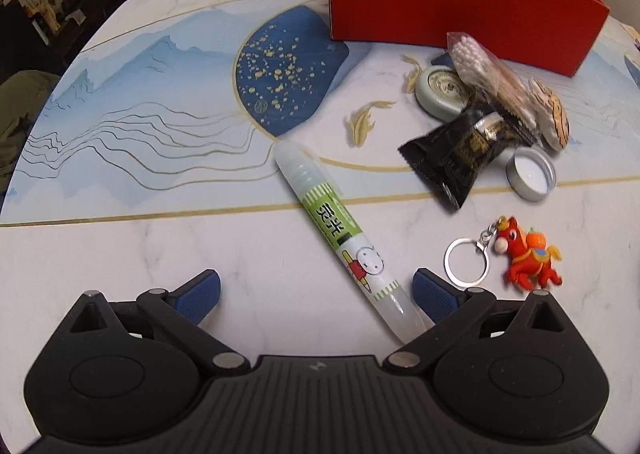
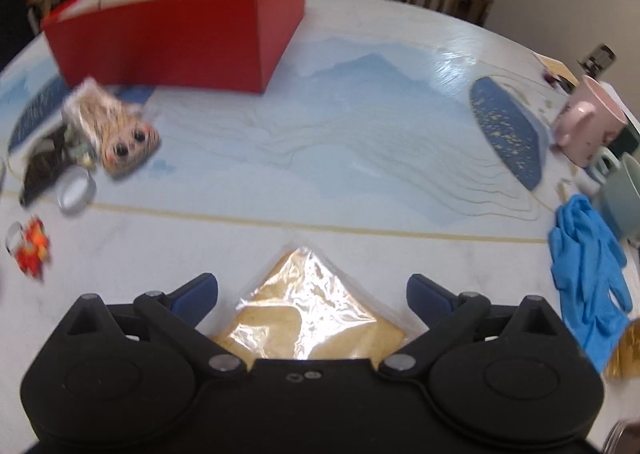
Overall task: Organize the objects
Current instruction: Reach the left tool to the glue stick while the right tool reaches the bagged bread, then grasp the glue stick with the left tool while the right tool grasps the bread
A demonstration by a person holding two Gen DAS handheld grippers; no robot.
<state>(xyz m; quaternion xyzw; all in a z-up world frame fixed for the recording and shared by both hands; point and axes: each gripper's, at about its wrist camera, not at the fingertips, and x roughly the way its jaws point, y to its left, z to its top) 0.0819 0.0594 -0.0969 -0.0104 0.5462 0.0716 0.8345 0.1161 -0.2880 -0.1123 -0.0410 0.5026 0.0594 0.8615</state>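
Note:
My left gripper [image 1: 316,296] is open just above the table, its blue pads either side of the near end of a glue pen [image 1: 340,232] with a green label, which lies slanted close to the right pad. A red box [image 1: 452,2] stands open at the back; it also shows in the right wrist view [image 2: 176,42]. My right gripper [image 2: 312,300] is open over a clear-wrapped triangular sandwich [image 2: 312,314] lying between its fingers.
A pile sits by the box: cotton swabs [image 1: 488,74], a black sachet [image 1: 460,152], a round tin [image 1: 440,90], a metal cap [image 1: 530,174], a striped toy [image 1: 554,118]. A red horse keychain [image 1: 524,254] lies right. Blue gloves [image 2: 588,262] and a pink mug [image 2: 588,122] sit far right.

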